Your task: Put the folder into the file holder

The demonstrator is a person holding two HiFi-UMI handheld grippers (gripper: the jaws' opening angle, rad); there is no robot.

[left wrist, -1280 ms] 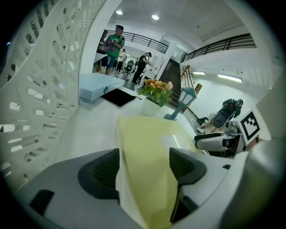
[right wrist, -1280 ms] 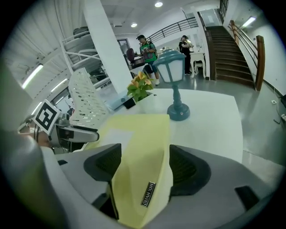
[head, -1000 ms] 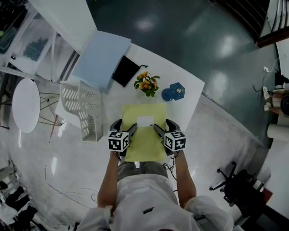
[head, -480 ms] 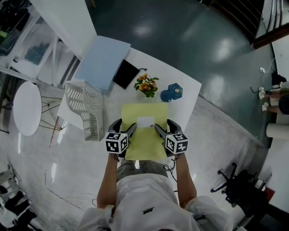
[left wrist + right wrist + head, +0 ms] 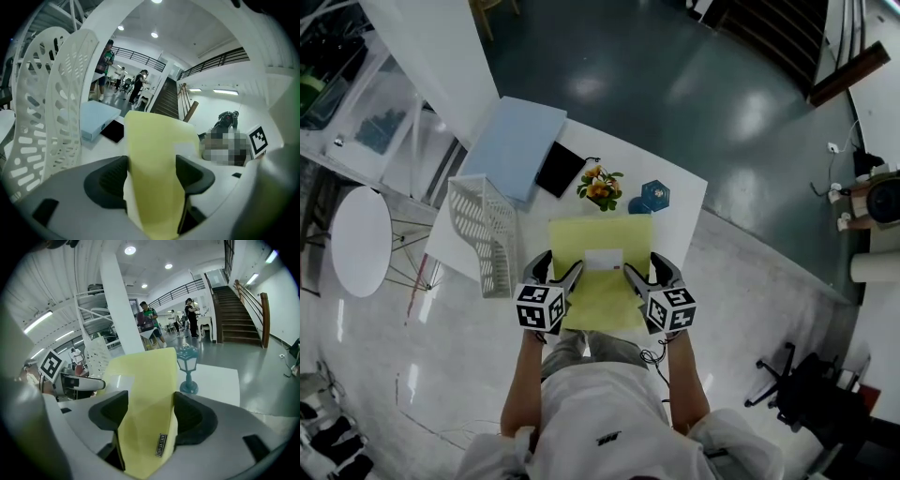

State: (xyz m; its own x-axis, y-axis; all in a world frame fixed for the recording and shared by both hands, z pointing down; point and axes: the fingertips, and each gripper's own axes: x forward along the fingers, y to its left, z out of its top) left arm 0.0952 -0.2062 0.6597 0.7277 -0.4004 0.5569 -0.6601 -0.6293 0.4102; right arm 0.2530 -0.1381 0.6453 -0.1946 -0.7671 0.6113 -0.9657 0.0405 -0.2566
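Note:
A pale yellow folder (image 5: 600,281) with a white label is held flat above the near edge of the white table (image 5: 680,202). My left gripper (image 5: 560,273) grips its left edge and my right gripper (image 5: 645,275) its right edge. In the left gripper view the folder (image 5: 154,178) fills the gap between the dark pads; these jaws have just been closing on it. The right gripper view shows the folder (image 5: 145,404) pinched the same way. The white perforated file holder (image 5: 483,234) stands upright at the table's left end, close by my left gripper (image 5: 152,173).
At the back of the table lie a light blue box (image 5: 511,145) and a black notebook (image 5: 560,169), with a small flower pot (image 5: 600,185) and a blue lantern (image 5: 652,197) just beyond the folder. A round white table (image 5: 361,230) stands left, an office chair (image 5: 778,375) right.
Both grippers have lifted the folder off the table; it now hangs higher and looks larger against the table. The file holder has not moved on the table.

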